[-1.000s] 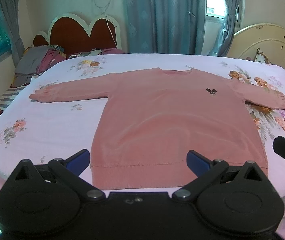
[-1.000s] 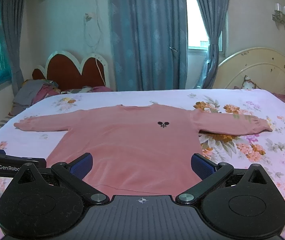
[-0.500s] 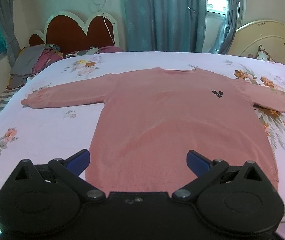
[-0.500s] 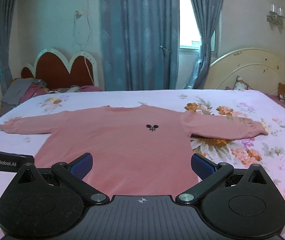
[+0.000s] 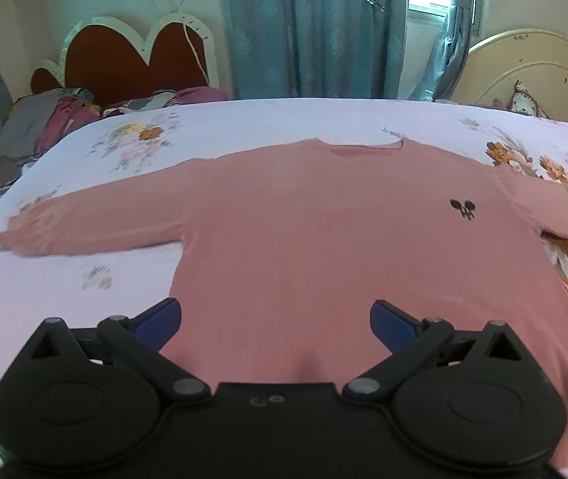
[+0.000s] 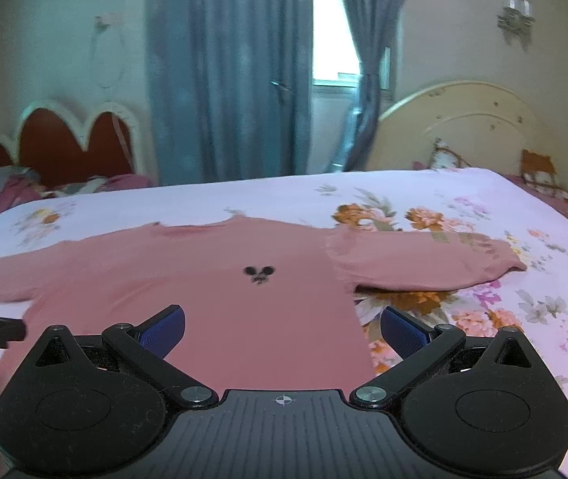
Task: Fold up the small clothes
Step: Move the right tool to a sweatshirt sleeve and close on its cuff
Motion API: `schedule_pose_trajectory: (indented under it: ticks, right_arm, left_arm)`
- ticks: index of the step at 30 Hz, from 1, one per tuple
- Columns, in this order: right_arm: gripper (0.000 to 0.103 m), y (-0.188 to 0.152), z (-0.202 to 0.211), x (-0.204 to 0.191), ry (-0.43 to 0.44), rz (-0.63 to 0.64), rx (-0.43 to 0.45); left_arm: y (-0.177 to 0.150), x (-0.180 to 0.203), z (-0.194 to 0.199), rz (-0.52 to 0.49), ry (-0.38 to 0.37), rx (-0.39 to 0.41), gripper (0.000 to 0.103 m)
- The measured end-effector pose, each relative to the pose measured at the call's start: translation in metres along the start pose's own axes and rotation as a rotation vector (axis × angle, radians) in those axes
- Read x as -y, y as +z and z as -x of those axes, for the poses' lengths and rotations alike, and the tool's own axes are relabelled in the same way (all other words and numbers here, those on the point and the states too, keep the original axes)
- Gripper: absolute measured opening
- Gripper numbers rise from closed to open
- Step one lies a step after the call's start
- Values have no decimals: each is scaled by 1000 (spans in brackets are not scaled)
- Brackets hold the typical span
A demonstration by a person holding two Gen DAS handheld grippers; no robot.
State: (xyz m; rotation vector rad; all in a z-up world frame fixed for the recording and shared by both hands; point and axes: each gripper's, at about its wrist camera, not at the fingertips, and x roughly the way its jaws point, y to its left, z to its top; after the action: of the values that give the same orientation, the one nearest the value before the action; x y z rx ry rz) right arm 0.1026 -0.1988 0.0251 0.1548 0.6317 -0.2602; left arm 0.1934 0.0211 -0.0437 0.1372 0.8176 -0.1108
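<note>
Here, in the left wrist view, the left claw (image 5: 276, 317) hangs wide apart, empty, over the sweater (image 5: 324, 247) lying flat on the bed (image 5: 244, 123) ahead. In the right wrist view, the right claw (image 6: 283, 325) gapes too, sweater (image 6: 244, 291) just ahead.

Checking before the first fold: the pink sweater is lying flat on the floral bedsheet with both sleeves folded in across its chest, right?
Not quite: the pink sweater lies flat on the floral bedsheet, but both sleeves are spread outward, as both wrist views show.
</note>
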Motion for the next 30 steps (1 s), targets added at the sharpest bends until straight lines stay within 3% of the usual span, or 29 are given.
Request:
schedule_pose_trajectory:
  ticks: [5, 12, 17, 26, 27, 28, 29, 30]
  right_arm:
    - [103, 11, -36, 21, -63, -20, -19]
    - [103, 27, -90, 82, -105, -66, -35]
    - [102, 37, -140, 143, -127, -106, -66]
    - [102, 40, -213, 269, -242, -175, -150]
    - [101, 39, -219, 281, -255, -184, -159]
    - [94, 38, -224, 290, -266, -192, -165]
    - [78, 37, -232, 304, -280, -209, -182]
    - [75, 36, -238, 314, -294, -230, -196]
  left_arm:
    - [18, 2, -35, -18, -18, 0, 101]
    - [40, 25, -77, -20, -37, -27, 100]
    - [55, 53, -109, 0, -14, -61, 93]
    - [75, 113, -150, -29, 31, -82, 91]
    - [76, 117, -152, -31, 37, -84, 91]
    - [77, 120, -155, -36, 43, -86, 91]
    - [78, 124, -157, -41, 48, -87, 91]
    - [79, 126, -159, -46, 53, -86, 91]
